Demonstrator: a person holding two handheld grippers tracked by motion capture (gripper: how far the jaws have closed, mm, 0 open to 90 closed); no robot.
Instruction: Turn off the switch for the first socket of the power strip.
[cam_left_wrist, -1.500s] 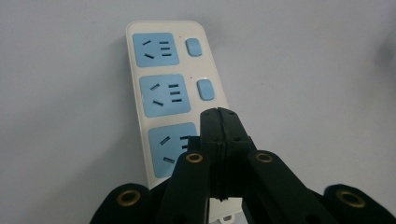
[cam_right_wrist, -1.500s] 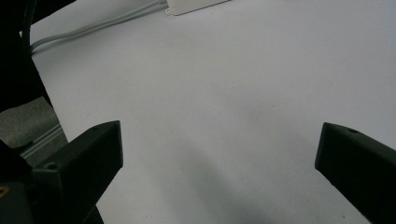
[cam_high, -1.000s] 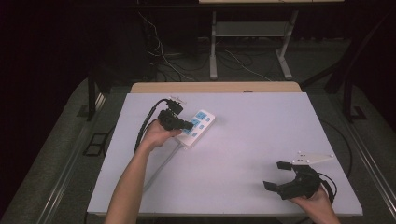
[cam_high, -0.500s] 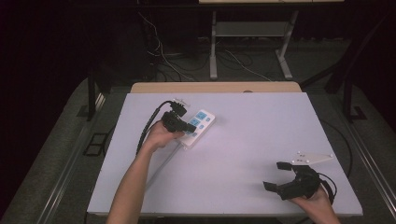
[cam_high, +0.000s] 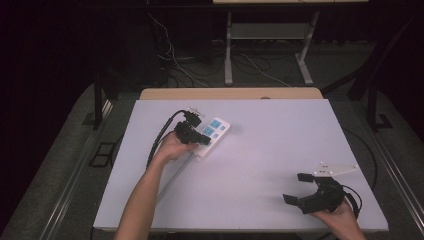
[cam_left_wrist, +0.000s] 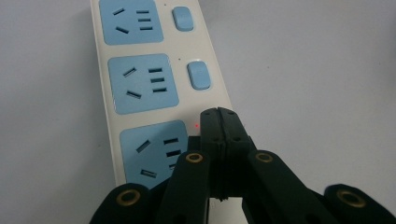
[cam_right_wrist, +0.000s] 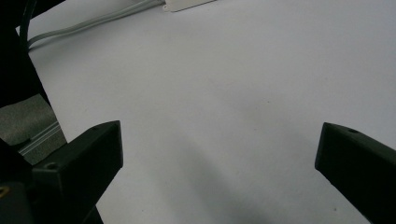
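Your left gripper (cam_high: 204, 140), jaws pressed together, extends forward on a straight forearm; your right gripper (cam_high: 298, 189), jaws spread wide, rests near you.

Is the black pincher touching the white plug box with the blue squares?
Touching. In the left gripper view the left gripper's shut jaws press down where the third switch sits on the power strip.

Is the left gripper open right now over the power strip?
No: in the left gripper view, the left gripper has its jaws pressed together, tips down beside the nearest blue socket of the power strip, where that socket's switch would sit.
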